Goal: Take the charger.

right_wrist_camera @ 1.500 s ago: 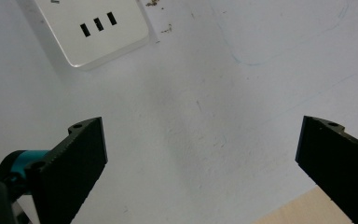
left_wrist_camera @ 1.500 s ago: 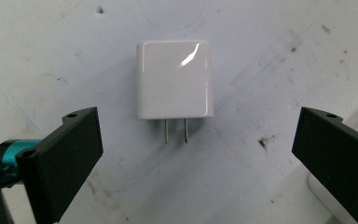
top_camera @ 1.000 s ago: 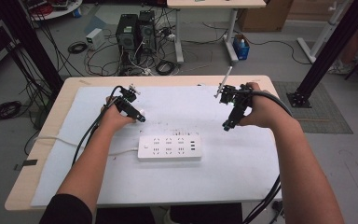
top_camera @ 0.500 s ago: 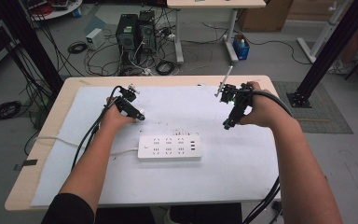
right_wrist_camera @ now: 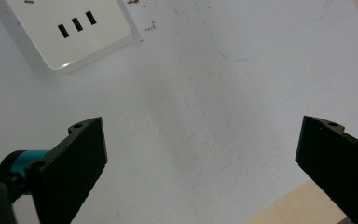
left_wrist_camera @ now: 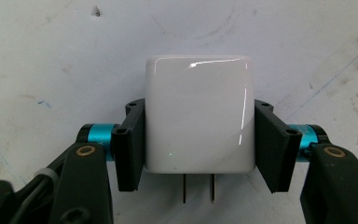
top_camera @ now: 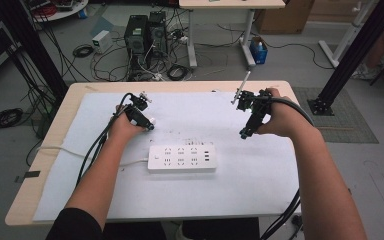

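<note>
The pale wooden table with a white sheet over it (top_camera: 60,120) takes up the middle of the high view, and a white rectangular plastic power strip (top_camera: 181,158) lies at its centre, cord trailing off to the left edge. Just above and left of the strip sits the left gripper (top_camera: 149,125), whose jaws have just been closing and now clamp the two sides of a glossy white square plug adapter (left_wrist_camera: 199,114), its two metal prongs (left_wrist_camera: 198,188) pointing toward the bottom of the left gripper view. That grip suggests the pick is made and the adapter is ready to be carried to a socket. The right gripper (top_camera: 244,133) hovers at the centre right of the high view, jaws wide apart with nothing between them. Bare sheet lies between adapter and strip, so the path looks open. The table's far edge runs close behind both hands; the sheet's right border shows in the right gripper view.
</note>
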### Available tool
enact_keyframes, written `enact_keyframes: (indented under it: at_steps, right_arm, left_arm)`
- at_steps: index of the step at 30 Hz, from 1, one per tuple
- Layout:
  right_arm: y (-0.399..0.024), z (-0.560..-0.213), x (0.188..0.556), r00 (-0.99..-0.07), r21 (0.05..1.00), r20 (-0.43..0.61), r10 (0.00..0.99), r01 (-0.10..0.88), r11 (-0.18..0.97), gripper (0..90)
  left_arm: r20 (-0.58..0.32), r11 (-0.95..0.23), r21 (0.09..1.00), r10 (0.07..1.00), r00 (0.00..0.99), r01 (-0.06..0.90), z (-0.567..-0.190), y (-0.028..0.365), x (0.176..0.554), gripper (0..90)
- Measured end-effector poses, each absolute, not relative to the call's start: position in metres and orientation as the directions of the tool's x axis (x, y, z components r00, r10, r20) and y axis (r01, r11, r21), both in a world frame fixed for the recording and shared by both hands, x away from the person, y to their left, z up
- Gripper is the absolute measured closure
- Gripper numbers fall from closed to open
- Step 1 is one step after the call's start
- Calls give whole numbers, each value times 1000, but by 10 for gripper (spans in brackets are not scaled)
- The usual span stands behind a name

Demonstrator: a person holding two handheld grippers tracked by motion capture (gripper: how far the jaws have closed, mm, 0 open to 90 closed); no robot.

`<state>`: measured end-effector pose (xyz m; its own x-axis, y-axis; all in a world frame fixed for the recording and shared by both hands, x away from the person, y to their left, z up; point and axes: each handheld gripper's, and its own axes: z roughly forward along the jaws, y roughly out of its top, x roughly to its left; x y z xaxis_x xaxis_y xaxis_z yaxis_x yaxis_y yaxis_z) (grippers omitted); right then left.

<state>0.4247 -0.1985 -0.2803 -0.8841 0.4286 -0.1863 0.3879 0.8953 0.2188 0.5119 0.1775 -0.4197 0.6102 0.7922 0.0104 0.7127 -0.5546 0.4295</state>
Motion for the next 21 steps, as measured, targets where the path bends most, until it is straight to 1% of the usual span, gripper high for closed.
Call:
enact_keyframes:
  at_steps: [5,8,10,14,17,21]
  right_arm:
    - [-199,-281,425,-887,222,-185,424,383,897,13]
    - [-198,-280,425,-885,228,-184,428,386,894,13]
    - [-198,-279,424,-887,229,-184,424,381,896,13]
    - [-196,-278,421,-887,236,-185,422,377,896,13]
    - [-196,-276,420,-890,243,-188,416,368,898,13]
    - [-193,-273,415,-895,256,-198,400,347,902,13]
  left_arm:
    - [12,-561,435,786,618,705,-416,177,510,426]
    - [1,-558,457,779,627,693,-404,178,504,426]
    - [-5,-561,455,775,632,692,-397,178,500,426]
    - [-14,-581,453,754,657,676,-377,181,489,426]
    - [-5,-597,449,742,670,665,-361,183,480,426]
    - [15,-607,475,730,684,637,-334,185,464,426]
